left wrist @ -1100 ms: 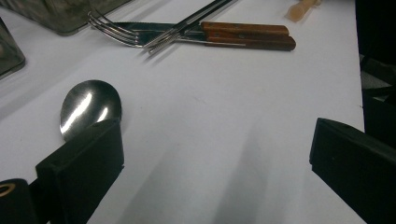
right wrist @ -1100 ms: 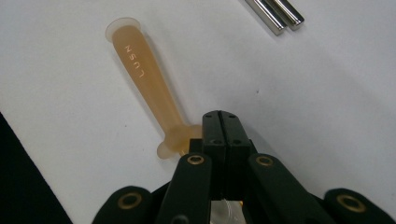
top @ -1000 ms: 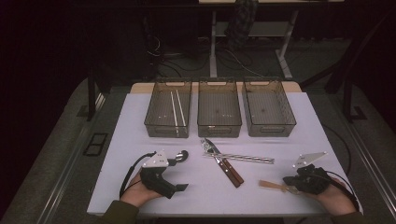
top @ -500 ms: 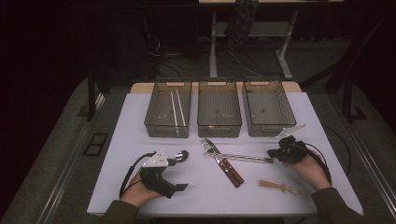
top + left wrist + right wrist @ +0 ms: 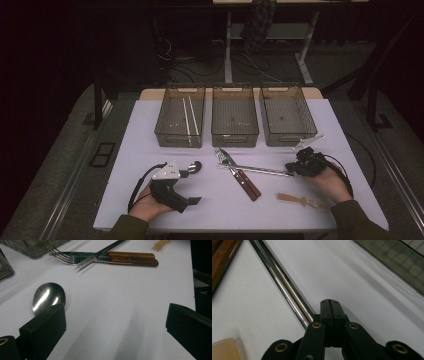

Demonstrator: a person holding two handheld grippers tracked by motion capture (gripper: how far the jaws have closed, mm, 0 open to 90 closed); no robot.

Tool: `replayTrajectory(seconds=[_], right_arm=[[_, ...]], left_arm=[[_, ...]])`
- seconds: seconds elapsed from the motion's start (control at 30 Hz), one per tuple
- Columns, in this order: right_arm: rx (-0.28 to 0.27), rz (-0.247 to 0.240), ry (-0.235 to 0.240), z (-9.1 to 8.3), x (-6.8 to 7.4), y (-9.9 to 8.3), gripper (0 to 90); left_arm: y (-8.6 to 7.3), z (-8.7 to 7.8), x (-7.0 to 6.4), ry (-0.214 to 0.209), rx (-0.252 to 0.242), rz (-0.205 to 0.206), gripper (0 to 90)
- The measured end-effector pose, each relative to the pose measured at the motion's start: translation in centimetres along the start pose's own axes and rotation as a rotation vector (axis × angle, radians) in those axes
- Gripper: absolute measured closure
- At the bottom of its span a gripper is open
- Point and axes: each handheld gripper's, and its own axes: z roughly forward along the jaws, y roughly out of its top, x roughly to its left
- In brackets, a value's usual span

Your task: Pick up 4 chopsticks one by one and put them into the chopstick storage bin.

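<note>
With our right gripper point(image 5: 331, 305) pressed closed beside the thin shiny steel chopsticks point(image 5: 279, 280), holding nothing, we should open it first and straddle them, while our left gripper point(image 5: 116, 322) waits wide open and empty.

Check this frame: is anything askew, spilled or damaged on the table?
Nothing spilled or damaged. The cutlery is jumbled: thin metal chopsticks lie across the wooden-handled knife and fork. The right gripper is shut beside the chopsticks' end, apparently not gripping them.

The spoon point(image 5: 48, 297) is gleaming as polished metal, and the chopsticks point(image 5: 280, 281) are shining as smooth steel rods. The knife handles point(image 5: 133, 258) are showing glossy brown wood. The table point(image 5: 150, 150) is looking matt white, the bins point(image 5: 235, 117) smoky translucent plastic, and the black jaws are looking matt.
</note>
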Motion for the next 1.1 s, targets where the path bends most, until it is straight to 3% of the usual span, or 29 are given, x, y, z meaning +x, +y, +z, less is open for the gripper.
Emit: replayTrajectory(seconds=[1.1], right_arm=[[0.054,-0.082,0.065,-0.8,2.6,-0.9,89.8]], left_arm=[[0.0,0.0,-0.1,-0.004,-0.002,0.004,1.6]])
